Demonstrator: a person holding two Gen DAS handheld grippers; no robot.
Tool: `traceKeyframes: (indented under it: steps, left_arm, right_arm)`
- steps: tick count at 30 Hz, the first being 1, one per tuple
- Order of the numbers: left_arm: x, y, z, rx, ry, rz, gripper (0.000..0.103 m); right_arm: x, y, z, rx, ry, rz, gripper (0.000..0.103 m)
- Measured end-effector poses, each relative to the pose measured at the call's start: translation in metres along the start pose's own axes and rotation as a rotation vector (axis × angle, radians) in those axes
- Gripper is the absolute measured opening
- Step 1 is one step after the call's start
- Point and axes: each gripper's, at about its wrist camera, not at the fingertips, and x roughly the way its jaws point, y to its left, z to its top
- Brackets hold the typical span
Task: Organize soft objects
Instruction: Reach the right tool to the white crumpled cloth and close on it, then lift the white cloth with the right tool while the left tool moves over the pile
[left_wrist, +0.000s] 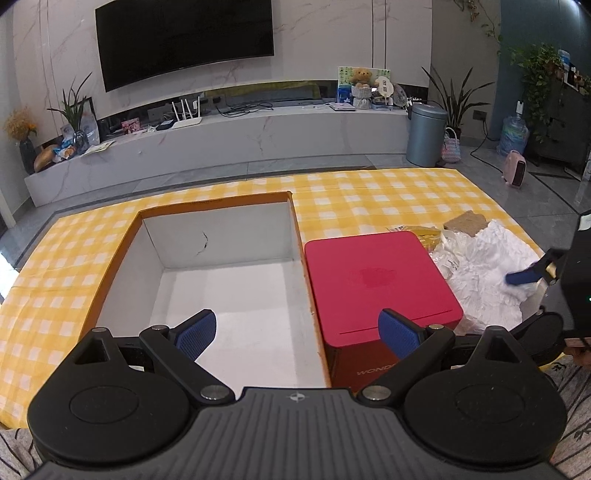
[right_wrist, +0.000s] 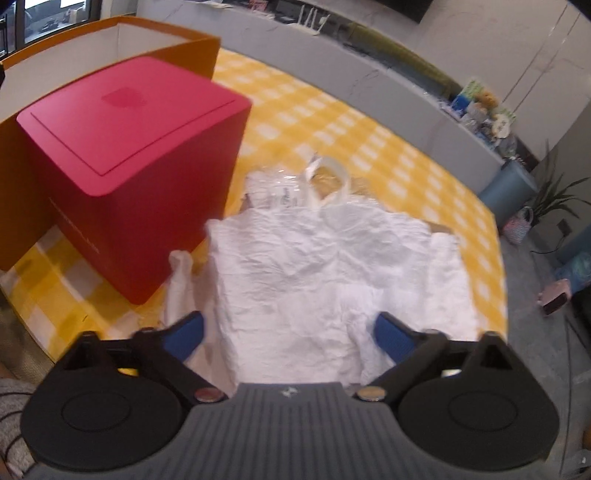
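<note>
Here the left claw (left_wrist: 297, 334) hangs spread wide and holding nothing, its 2 blue pads (left_wrist: 195, 334) apart above the near edge of the open box (left_wrist: 122, 251) and the red box (left_wrist: 380, 280). The open box, orange outside and white inside, sits on the yellow-checked bench (left_wrist: 369, 199) with nothing in it, a thin dark crack marking its far inner wall. The red box stands closed, touching the open box's right wall. To its right lies the soft stuff: a crumpled white sheet (left_wrist: 487, 269) spread on the bench, with a clear plastic bag (left_wrist: 447, 251) and something yellow beside it, and a brown pad (left_wrist: 467, 223) just behind. The right claw (left_wrist: 532, 275) shows at the right edge of the left view, low over the white sheet. In the right view, the right claw (right_wrist: 288, 338) is likewise spread, its pads (right_wrist: 393, 339) straddling the near part of the white sheet (right_wrist: 317, 273) without pinching it; whether they touch it I cannot tell. A loose white strip trails off the sheet toward the red box (right_wrist: 133, 155), which stands just left of it, with the open box (right_wrist: 192, 51) behind. Beyond the sheet lies the plastic bag (right_wrist: 280, 192) with its white handles over something tan. Farther off, past the bench (right_wrist: 369, 140), a long marble cabinet (left_wrist: 258, 136) runs along the wall under a dark TV (left_wrist: 184, 37), with a grey bin (left_wrist: 426, 134) and plants to the right.
</note>
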Motion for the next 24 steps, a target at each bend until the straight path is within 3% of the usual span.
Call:
traceKeyframes:
  steps: [3, 5, 7, 9, 14, 19, 22, 24]
  left_arm:
    - [0.001, 0.005, 0.001, -0.011, 0.003, 0.005, 0.103]
    - [0.003, 0.006, 0.002, -0.019, 0.005, 0.004, 0.103]
    - [0.003, 0.009, 0.001, -0.026, 0.005, -0.002, 0.103]
    - [0.003, 0.010, 0.000, -0.023, 0.007, -0.002, 0.103]
    - [-0.002, 0.016, 0.000, -0.030, 0.000, 0.010, 0.103]
    - [-0.007, 0.022, 0.001, -0.055, -0.011, 0.001, 0.103]
    - [-0.008, 0.027, 0.001, -0.069, -0.012, -0.001, 0.103]
    - [-0.007, 0.030, 0.001, -0.076, -0.008, 0.002, 0.103]
  right_arm:
    - [0.007, -0.001, 0.003, 0.004, 0.029, -0.028, 0.068]
    - [0.004, -0.003, 0.003, 0.008, 0.016, -0.041, 0.036]
    - [-0.001, -0.008, 0.003, 0.027, 0.015, -0.042, 0.016]
    - [-0.010, -0.013, 0.002, 0.083, 0.014, -0.008, 0.008]
    - [-0.035, -0.018, 0.004, 0.148, -0.024, 0.115, 0.004]
    - [-0.077, -0.022, 0.010, 0.237, -0.138, 0.286, 0.003]
    - [-0.088, -0.032, 0.014, 0.322, -0.154, 0.420, 0.003]
    - [-0.085, -0.033, 0.016, 0.312, -0.134, 0.399, 0.003]
